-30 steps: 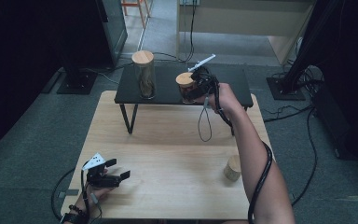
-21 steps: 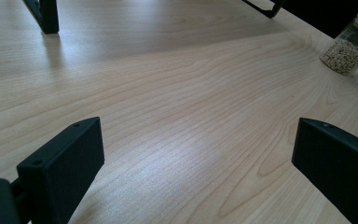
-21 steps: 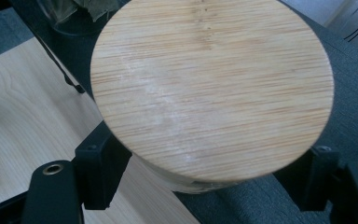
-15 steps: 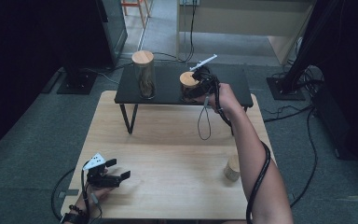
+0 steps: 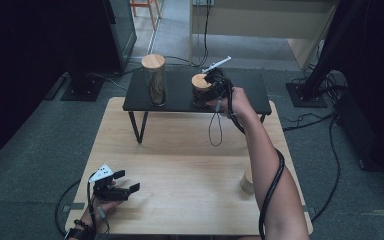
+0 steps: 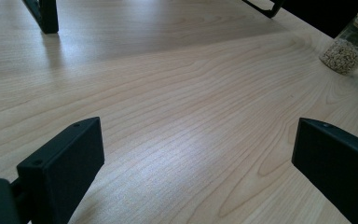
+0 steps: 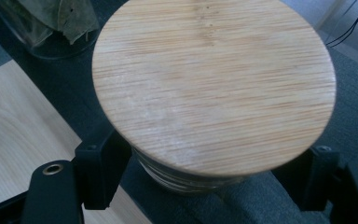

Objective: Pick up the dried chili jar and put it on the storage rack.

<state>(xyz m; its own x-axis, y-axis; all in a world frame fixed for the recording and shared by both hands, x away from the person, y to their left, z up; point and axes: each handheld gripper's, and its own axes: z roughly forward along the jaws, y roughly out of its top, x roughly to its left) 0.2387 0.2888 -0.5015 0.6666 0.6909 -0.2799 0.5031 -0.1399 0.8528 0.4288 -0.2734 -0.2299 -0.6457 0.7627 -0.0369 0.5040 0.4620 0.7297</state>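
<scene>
**A:** ok so where was the R gripper (image 5: 211, 91)?

**B:** up on the black shelf (image 5: 180, 100) at the far end of the wooden table (image 5: 180, 165), person's arm stretched right out. It sat around the short jar w/ the bamboo lid (image 5: 200, 82). In the right gripper view that lid (image 7: 214, 84) took up most of the pic, w/ one black jaw on each side of the glass body just under it. Looked closed on the jar, left jaw right against the glass, but the right contact was tucked under the lid so can't swear to it.

**A:** jar standing or lifted?

**B:** looked upright on the shelf, base hidden tho. Tall jar w/ dried leaves (image 5: 154, 80) stood on the same shelf, near but apart, also bamboo-lidded.

**A:** and the L gripper (image 5: 122, 187)?

**B:** down at the near left corner of the table, well apart from everything. Jaws spread wide, nothing btwn them, just bare wood grain in the left gripper view.

**A:** anything else?

**B:** small jar of grains (image 6: 349, 44) on the table's right side, partly behind the person's forearm in the high view.
</scene>
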